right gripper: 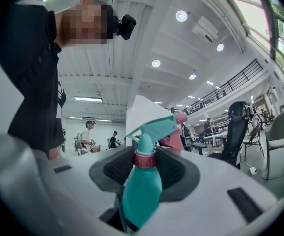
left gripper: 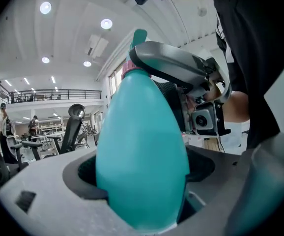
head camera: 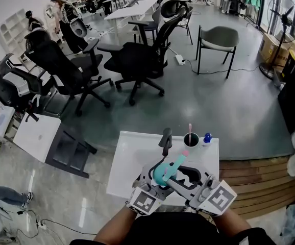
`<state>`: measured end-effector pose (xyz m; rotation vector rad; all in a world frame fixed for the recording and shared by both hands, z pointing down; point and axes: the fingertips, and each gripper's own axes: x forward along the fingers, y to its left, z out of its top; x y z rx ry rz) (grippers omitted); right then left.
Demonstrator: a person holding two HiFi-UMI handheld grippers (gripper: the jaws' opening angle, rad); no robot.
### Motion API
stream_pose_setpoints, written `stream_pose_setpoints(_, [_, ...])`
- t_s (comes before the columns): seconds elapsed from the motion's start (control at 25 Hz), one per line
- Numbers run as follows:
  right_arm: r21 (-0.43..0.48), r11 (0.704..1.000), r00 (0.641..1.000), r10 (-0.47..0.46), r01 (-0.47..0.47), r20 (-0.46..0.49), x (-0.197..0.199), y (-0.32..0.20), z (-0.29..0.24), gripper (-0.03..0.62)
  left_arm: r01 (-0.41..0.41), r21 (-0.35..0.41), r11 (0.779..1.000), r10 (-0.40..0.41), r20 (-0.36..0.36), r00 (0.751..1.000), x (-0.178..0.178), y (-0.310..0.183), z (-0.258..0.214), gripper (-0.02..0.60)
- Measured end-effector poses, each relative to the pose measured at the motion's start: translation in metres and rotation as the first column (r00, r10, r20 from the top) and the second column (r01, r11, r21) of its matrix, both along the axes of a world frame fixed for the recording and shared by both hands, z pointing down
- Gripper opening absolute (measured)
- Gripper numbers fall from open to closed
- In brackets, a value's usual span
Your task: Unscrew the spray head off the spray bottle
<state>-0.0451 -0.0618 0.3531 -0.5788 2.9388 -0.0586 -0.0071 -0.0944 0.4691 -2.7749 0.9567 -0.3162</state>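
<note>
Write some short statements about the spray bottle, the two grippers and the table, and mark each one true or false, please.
1. The left gripper grips the teal body of the spray bottle. True.
2. The spray head lies on the table. False: it sits on the bottle, and the right gripper is closed on its pink collar.
3. The bottle stands on the white table. False: both grippers hold it up above the table.
4. A dark cup stands at the far edge of the white table. True.
</note>
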Motion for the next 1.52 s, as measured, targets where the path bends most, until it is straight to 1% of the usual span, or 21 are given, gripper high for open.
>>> stream_pose_setpoints(0.28, [0.031,0.999,1.0,-0.015,0.016,-0.024,0.002,0.002,-0.002,0.143,-0.028,-0.002,1.0,0.028,-0.015,0.999,0.003,0.003,-0.003,0.448])
stream_pose_setpoints(0.44, [0.049,0.998,0.999,-0.042,0.044,-0.026,0.002,0.007,-0.007,0.143,-0.062,0.0,0.998,0.062,-0.035,0.997,0.006,0.008,-0.009,0.448])
stream_pose_setpoints(0.6, [0.069,0.993,0.995,-0.095,0.093,0.026,0.005,0.017,-0.021,0.141,-0.119,-0.003,0.993,0.119,-0.077,0.99,0.011,0.02,-0.018,0.448])
stream_pose_setpoints(0.72, [0.093,0.99,0.993,-0.108,0.105,0.037,0.01,0.018,-0.023,0.141,-0.119,-0.021,0.993,0.116,-0.126,0.985,0.012,0.022,-0.02,0.448])
stream_pose_setpoints(0.76, [0.099,0.99,0.994,-0.107,0.102,0.039,0.012,0.017,-0.024,0.141,-0.117,-0.026,0.993,0.112,-0.126,0.986,0.011,0.022,-0.018,0.448])
stream_pose_setpoints(0.88, [0.114,0.99,0.994,-0.093,0.086,0.057,0.017,0.017,-0.032,0.141,-0.126,-0.038,0.991,0.124,-0.065,0.99,0.008,0.023,-0.001,0.448])
stream_pose_setpoints(0.92, [0.119,0.99,0.994,-0.086,0.078,0.067,0.019,0.016,-0.035,0.141,-0.127,-0.046,0.991,0.125,-0.056,0.991,0.008,0.023,0.003,0.448])
stream_pose_setpoints(1.16, [0.154,0.988,0.993,-0.038,0.02,0.112,0.029,0.011,-0.055,0.141,-0.104,-0.118,0.988,0.099,-0.049,0.994,0.002,0.017,0.031,0.448])
stream_pose_setpoints(1.52, [0.203,0.979,0.992,0.006,-0.032,0.125,0.041,0.011,-0.076,0.141,-0.05,-0.19,0.98,0.047,-0.024,0.999,-0.014,0.013,0.069,0.448])
